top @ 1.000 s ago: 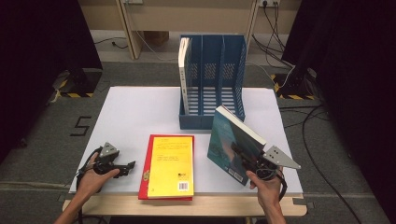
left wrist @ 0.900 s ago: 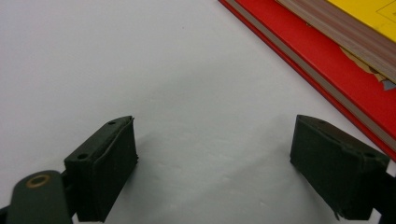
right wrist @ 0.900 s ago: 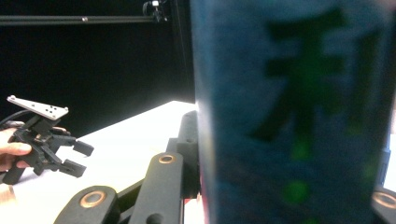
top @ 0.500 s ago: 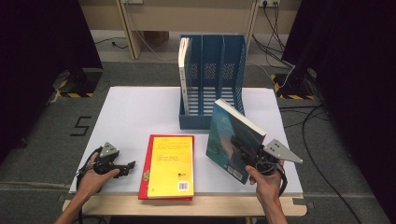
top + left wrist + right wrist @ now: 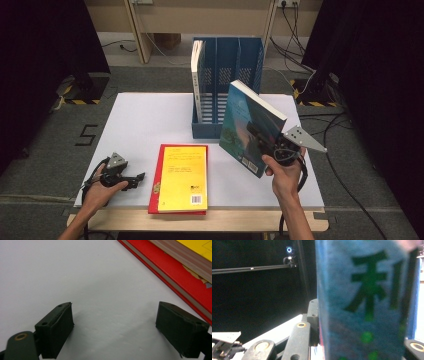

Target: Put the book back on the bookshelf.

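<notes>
The table carries a blue rack at its twelve o'clock edge, three slots side by side, with a white book standing upright in the leftmost slot and the other two slots apparently free. At six o'clock a yellow book lies flat on a red one, closed and untouched. The teal book is off the table at about four o'clock from the table's middle, held tilted with its top leaning toward the rack and its cover facing the person. The right gripper has its jaws closed on that book at its right edge, and in the right gripper view the cover sits pressed between the two jaws. The left gripper rests on the table at eight o'clock, just beside the red book; in the left gripper view its jaws stand wide apart with bare table between them, holding nothing. The step in hand looks like carrying the teal book to the rack. The next move likely calls for standing the book fully upright, lining its lower edge with a free slot at the white book's right, and lowering it in without knocking the dividers.
</notes>
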Available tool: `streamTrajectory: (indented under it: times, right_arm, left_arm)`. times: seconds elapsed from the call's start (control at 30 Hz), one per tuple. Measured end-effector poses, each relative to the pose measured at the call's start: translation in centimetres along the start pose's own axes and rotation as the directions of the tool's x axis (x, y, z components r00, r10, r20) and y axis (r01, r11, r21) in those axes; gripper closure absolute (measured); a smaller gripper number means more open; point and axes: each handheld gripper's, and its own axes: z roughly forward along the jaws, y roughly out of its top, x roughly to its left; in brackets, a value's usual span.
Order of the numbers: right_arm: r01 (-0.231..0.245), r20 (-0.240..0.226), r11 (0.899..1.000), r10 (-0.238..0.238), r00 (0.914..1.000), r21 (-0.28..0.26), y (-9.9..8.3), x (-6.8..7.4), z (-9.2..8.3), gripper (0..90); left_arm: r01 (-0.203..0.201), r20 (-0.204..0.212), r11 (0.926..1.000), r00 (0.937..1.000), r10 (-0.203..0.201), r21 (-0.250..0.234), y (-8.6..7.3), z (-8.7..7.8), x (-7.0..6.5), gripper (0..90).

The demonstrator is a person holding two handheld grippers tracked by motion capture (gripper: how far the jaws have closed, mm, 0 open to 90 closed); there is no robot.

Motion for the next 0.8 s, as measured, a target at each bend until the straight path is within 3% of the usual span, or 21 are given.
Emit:
streamTrajectory:
  times: [0.3, 0.53, 0.8]
  right_arm:
    - [-0.037, -0.005, 0.999, 0.037, 0.9993, -0.014, 1.7, -0.3, 2.6, 74.3]
    - [-0.011, 0.02, 1.0, 0.011, 0.9997, -0.028, 2.8, -0.7, 4.4, 74.3]
    - [-0.051, 0.046, 0.998, 0.053, 0.9976, -0.037, 3.2, -1.6, 6.5, 74.3]
  left_arm:
    - [0.0, -0.001, 1.0, 1.0, 0.0, 0.0, 0.0, 0.0, 0.0, 13.3]
    - [0.0, 0.0, 1.0, 1.0, 0.0, 0.0, 0.0, 0.0, 0.0, 13.3]
    - [0.0, 0.0, 1.0, 1.0, 0.0, 0.0, 0.0, 0.0, 0.0, 13.3]
